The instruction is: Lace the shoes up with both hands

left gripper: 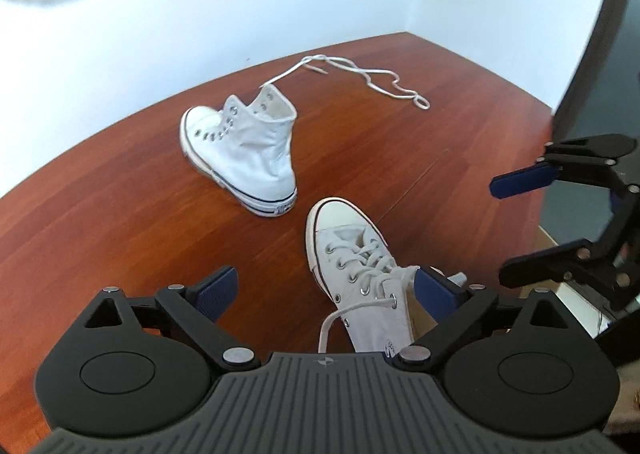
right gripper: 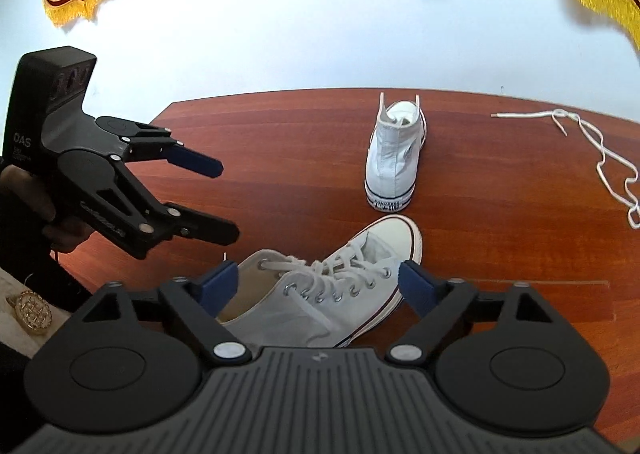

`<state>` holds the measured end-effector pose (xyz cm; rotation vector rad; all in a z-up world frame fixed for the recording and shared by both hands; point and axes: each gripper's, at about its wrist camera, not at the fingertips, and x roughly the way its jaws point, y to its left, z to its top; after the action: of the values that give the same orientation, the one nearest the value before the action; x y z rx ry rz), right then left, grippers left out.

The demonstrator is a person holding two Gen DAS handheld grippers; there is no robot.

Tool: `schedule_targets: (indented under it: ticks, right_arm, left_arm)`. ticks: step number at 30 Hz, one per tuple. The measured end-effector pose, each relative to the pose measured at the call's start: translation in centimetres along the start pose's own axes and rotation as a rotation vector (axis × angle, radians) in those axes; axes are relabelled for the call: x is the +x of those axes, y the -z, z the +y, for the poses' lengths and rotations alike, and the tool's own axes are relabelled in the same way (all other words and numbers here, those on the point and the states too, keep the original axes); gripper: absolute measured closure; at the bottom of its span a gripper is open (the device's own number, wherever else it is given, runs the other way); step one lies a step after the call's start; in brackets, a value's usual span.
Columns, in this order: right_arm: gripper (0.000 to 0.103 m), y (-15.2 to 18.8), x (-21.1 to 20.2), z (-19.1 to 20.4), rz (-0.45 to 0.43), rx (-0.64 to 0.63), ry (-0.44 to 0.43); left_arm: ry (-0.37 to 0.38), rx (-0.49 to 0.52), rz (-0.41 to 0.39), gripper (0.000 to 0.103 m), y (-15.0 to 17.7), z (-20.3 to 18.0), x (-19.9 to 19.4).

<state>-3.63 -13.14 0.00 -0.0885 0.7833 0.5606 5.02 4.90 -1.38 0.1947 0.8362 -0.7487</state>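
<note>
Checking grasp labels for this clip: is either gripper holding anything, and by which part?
Nothing is held. The left gripper and right gripper are both open above the laced shoe, fingers clear of it.

White shoes (right gripper: 394, 158) and lace (right gripper: 600, 158), reddish-brown table (right gripper: 280, 142), blue-padded fingers (right gripper: 218, 284).

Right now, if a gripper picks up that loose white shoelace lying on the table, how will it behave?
The loose shoelace would probably go limp and dangle, since it lies in soft squiggles on the table. It looks thin and light, so lifting one end should drag the rest along. Its loops near the far end may snag or tangle.
</note>
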Motion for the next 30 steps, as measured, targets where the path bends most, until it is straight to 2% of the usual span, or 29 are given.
schedule_targets:
  ticks: [5,12,15,19,30]
  right_arm:
    - [0.01,-0.3,-0.2,-0.1,0.003,-0.021,0.01]
    - [0.009,-0.7,-0.2,-0.6,0.001,-0.034,0.039]
    - [0.001,-0.9,-0.3,-0.8,-0.008,-0.026,0.061]
    - [0.001,-1.5,-0.5,-1.3,-0.021,-0.012,0.096]
    - [0.001,-2.2,0.0,-2.5,-0.008,-0.014,0.143]
  left_arm:
    - [-0.04,-0.015,-0.022,0.0,-0.2,-0.7,-0.3]
    - [-0.109,-0.045,-0.038,0.0,-0.6,-1.6,-0.4]
    - [-0.148,-0.074,-0.05,0.0,-0.8,-1.8,-0.5]
    - [-0.213,-0.101,-0.043,0.0,-1.1,-2.1,-0.3]
    - [-0.354,-0.283,-0.054,0.0,-1.3,-1.9,-0.3]
